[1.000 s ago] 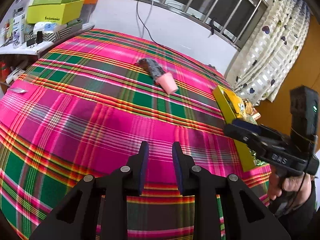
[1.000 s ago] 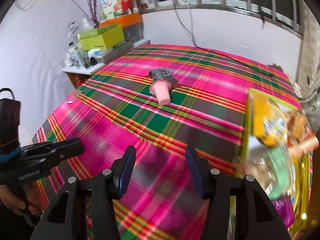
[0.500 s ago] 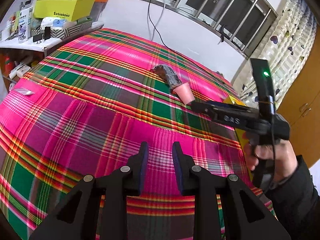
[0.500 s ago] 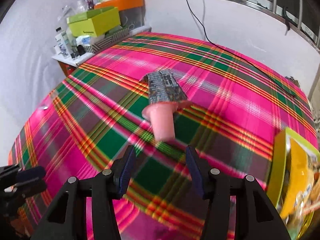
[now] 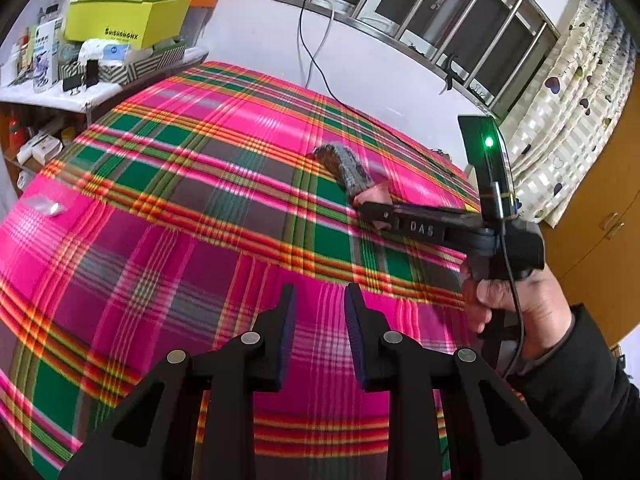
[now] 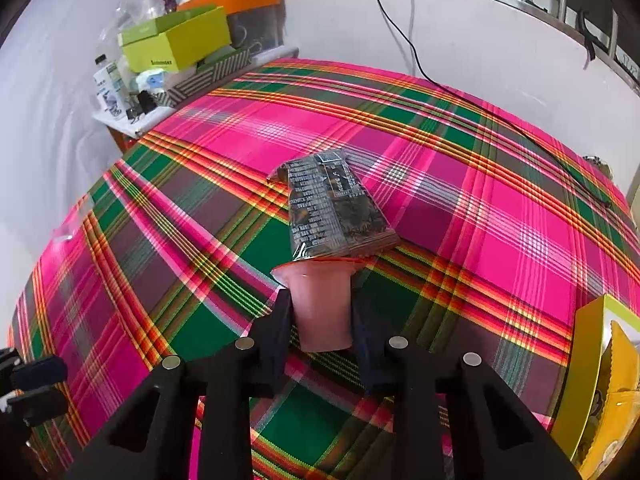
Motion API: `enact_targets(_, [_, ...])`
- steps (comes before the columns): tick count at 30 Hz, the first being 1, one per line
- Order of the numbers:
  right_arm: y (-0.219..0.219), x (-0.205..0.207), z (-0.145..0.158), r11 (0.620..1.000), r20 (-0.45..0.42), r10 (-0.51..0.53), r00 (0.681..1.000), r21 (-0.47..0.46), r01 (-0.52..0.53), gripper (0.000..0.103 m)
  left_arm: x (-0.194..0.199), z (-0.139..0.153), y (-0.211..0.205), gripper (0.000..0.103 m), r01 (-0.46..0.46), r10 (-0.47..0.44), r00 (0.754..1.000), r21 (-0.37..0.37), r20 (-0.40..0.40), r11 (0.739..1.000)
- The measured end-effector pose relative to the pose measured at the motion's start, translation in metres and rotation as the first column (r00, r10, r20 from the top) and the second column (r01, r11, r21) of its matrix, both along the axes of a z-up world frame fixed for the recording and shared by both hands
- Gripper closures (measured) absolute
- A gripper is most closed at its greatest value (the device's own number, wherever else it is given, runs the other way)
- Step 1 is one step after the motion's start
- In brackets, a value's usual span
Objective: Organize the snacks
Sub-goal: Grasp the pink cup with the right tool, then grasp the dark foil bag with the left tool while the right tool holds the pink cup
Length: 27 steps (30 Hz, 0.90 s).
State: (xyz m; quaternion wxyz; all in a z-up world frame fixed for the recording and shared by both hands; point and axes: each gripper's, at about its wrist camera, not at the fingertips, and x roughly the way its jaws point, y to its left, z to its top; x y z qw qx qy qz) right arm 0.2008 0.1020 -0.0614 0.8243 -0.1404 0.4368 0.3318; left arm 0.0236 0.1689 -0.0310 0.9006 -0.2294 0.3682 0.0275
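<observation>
Your right tool (image 6: pixel 320 312), jaws just closing, now grips the pink jelly cup (image 6: pixel 320 306) lying mid-worktop (image 6: pixel 520 216) against the dark snack packet (image 6: pixel 332 204), so lifting could drag that packet or squeeze the cup out, while your left tool (image 5: pixel 320 320) idles narrow and empty.

Black tool (image 5: pixel 374 210) marked "DAS", green light, dark sleeve (image 5: pixel 576 364)
</observation>
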Motion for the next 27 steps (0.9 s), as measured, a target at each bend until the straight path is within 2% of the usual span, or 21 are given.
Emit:
enact_targets(5, [-0.015, -0.005, 0.004, 0.999, -0.004, -0.03, 1.0, 0.038, 0.03, 0.077, 0.014, 0.009, -0.004, 0.078, 0.023, -0.023, 1.0, 0.026, 0.01, 0.999])
enact_targets(11, [-0.04, -0.017, 0.02, 0.993, 0.005, -0.077, 0.997, 0.092, 0.076, 0.077, 0.045, 0.011, -0.01, 0.077, 0.063, -0.062, 0.998, 0.039, -0.014, 0.997])
enact_targets(12, [-0.045, -0.019, 0.023, 0.991, 0.006, -0.086, 0.996, 0.101, 0.085, 0.077, 0.053, 0.01, -0.012, 0.076, 0.072, -0.071, 0.997, 0.034, -0.022, 0.997])
enact_targets(14, [-0.055, -0.024, 0.028, 0.987, 0.007, -0.1, 0.995, 0.123, 0.099, 0.077, 0.067, 0.009, -0.013, 0.06, 0.086, -0.085, 0.996, 0.026, -0.024, 0.996])
enact_targets(15, [-0.06, -0.027, 0.032, 0.985, 0.01, -0.108, 0.994, 0.136, 0.106, 0.077, 0.076, 0.008, -0.013, 0.058, 0.084, -0.084, 0.996, 0.02, -0.028, 0.996])
enact_targets(20, [-0.08, -0.036, 0.047, 0.975, 0.02, -0.129, 0.991, 0.182, 0.123, 0.077, 0.115, 0.007, -0.018, 0.046, 0.072, -0.072, 0.997, 0.001, -0.032, 0.997])
enact_targets(22, [-0.087, -0.038, 0.052, 0.972, 0.026, -0.135, 0.99, 0.195, 0.128, 0.077, 0.128, 0.005, -0.019, 0.046, 0.066, -0.066, 0.997, -0.002, -0.033, 0.998])
enact_targets(24, [-0.093, -0.039, 0.055, 0.97, 0.026, -0.139, 0.99, 0.206, 0.131, 0.077, 0.144, 0.002, -0.018, 0.045, 0.028, -0.028, 0.998, -0.006, -0.049, 1.0])
enact_targets(27, [-0.101, -0.039, 0.058, 0.966, 0.028, -0.146, 0.989, 0.218, 0.137, 0.077, 0.163, -0.001, -0.013, 0.037, -0.033, 0.032, 0.998, -0.01, -0.061, 0.999])
